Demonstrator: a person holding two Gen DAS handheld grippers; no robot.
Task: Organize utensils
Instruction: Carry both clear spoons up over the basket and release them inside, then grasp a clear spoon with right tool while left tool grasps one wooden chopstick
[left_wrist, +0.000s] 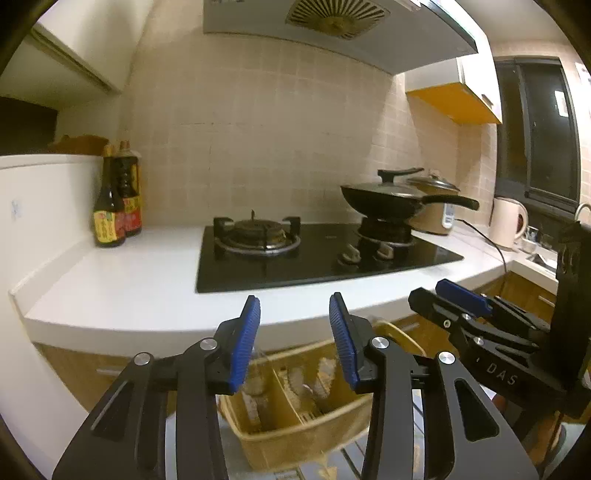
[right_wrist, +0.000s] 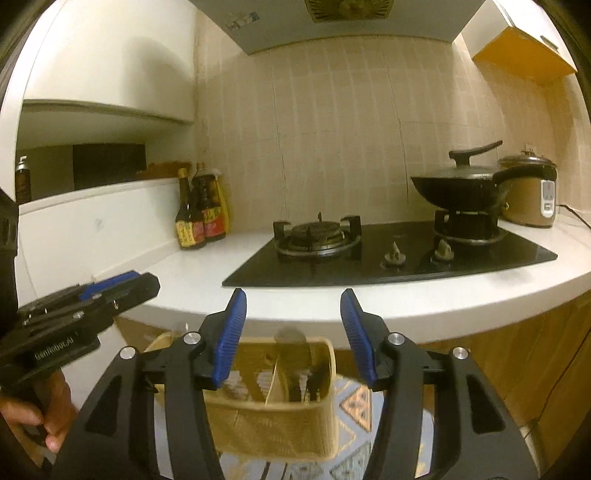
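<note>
Left wrist view: left gripper (left_wrist: 294, 314) at lower centre, fingers spread wide, gripping nothing. Beneath, below the desk (left_wrist: 122, 284) edge, a tan divided utensil holder (left_wrist: 295, 417).

Right wrist view: right gripper (right_wrist: 293, 308) likewise spread, empty; holder at lower centre, dark utensils (right_wrist: 303, 380) in its right compartment. Probably an early approach step. Next: lower toward the holder, pick one utensil.

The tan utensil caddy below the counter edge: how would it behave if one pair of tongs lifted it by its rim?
The utensil caddy has thin, rigid-looking walls and a divider, so it would probably stay stiff. Utensils stand in one compartment, so a one-sided lift would likely tilt it and shift them. Its walls look smooth, so it may slip.
</note>
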